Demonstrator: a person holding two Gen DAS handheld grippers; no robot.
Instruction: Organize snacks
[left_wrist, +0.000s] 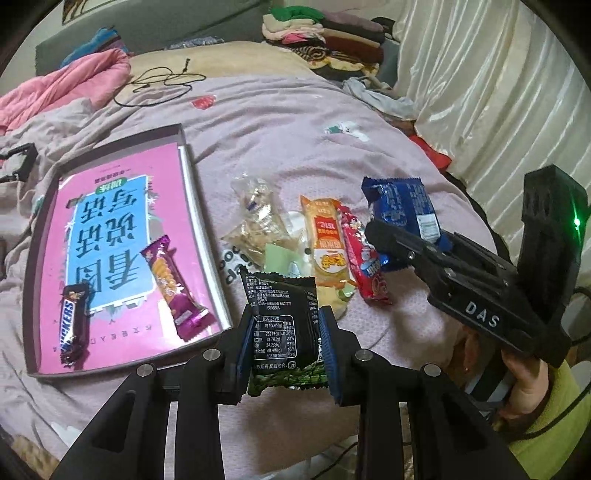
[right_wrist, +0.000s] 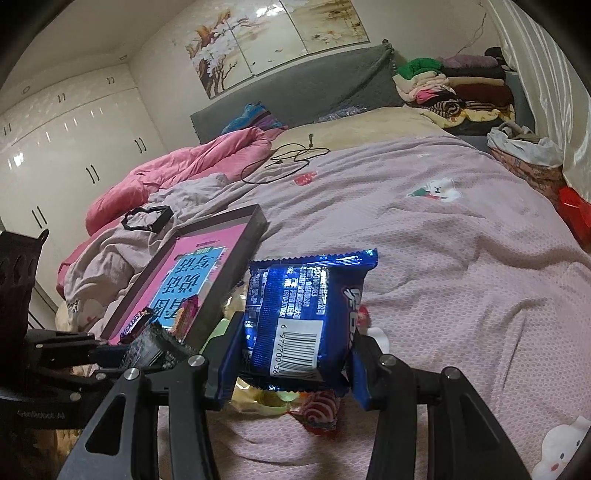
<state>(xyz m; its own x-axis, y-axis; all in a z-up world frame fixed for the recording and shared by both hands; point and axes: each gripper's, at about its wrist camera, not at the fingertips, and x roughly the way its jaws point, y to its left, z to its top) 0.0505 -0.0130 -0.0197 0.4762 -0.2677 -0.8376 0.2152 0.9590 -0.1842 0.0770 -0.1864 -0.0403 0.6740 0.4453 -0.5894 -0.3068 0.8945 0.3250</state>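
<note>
My left gripper (left_wrist: 286, 350) is shut on a black-and-green snack packet (left_wrist: 284, 328), held above the bed just right of the box. My right gripper (right_wrist: 291, 354) is shut on a blue snack packet (right_wrist: 306, 317); it also shows in the left wrist view (left_wrist: 400, 206). The shallow box (left_wrist: 201, 218) with a pink printed bottom holds a Snickers bar (left_wrist: 74, 328) and a purple wafer packet (left_wrist: 173, 288). A pile on the bedspread holds an orange packet (left_wrist: 327, 240), a red packet (left_wrist: 364, 258) and clear-wrapped snacks (left_wrist: 258, 218).
The bed has a lilac bedspread (left_wrist: 280, 129), a pink duvet (left_wrist: 70, 88) at the far left and a black cable (left_wrist: 162, 83) beyond the box. Folded clothes (left_wrist: 325, 33) are stacked at the headboard. White curtains (left_wrist: 491, 92) hang at the right.
</note>
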